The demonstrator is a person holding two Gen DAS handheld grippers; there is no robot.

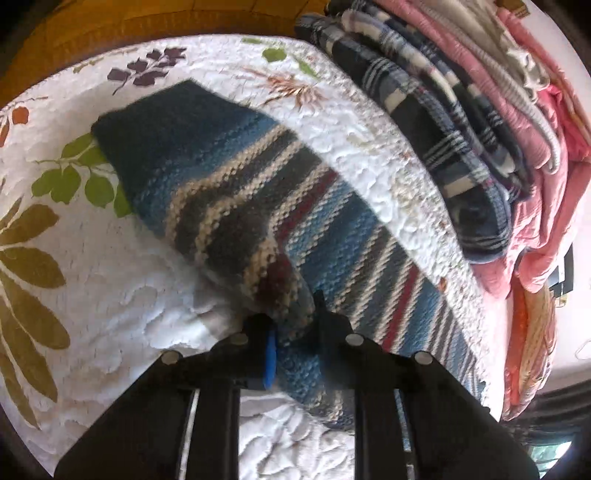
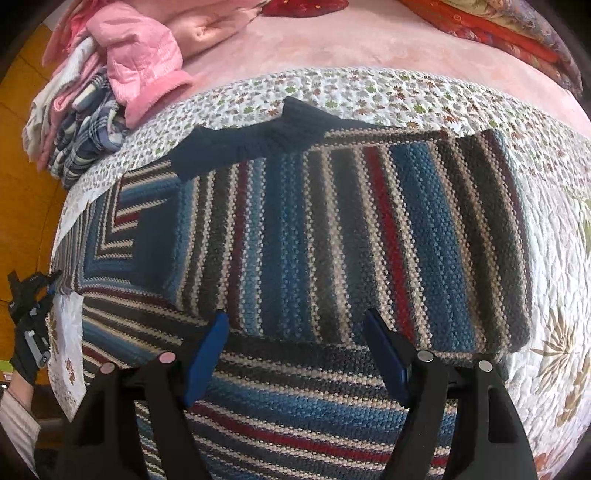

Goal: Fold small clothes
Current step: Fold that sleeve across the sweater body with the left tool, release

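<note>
A striped knit sweater point(image 2: 332, 229) in blue, grey, cream and red lies spread on the quilt, one sleeve folded across its body and its dark blue ribbed trim point(image 2: 258, 144) at the far edge. My right gripper point(image 2: 295, 334) hovers open just over the near part, blue pads point(image 2: 207, 354) wide apart with nothing between them. My left gripper point(image 1: 293, 325) is shut on a bunched fold of the sweater point(image 1: 229, 192), lifting that part off the quilt. In the right wrist view the left gripper point(image 2: 53, 286) shows at the sweater's left edge, held by a gloved hand point(image 2: 26, 350).
A white quilt point(image 1: 92, 277) with leaf prints covers the bed. A stack of folded clothes point(image 1: 461, 122), plaid blue and pink, sits by the quilt's edge point(image 2: 103, 107). Beyond lie a pink sheet point(image 2: 369, 40) and red patterned bedding point(image 2: 498, 29). A wooden floor point(image 2: 22, 184) lies left of the bed.
</note>
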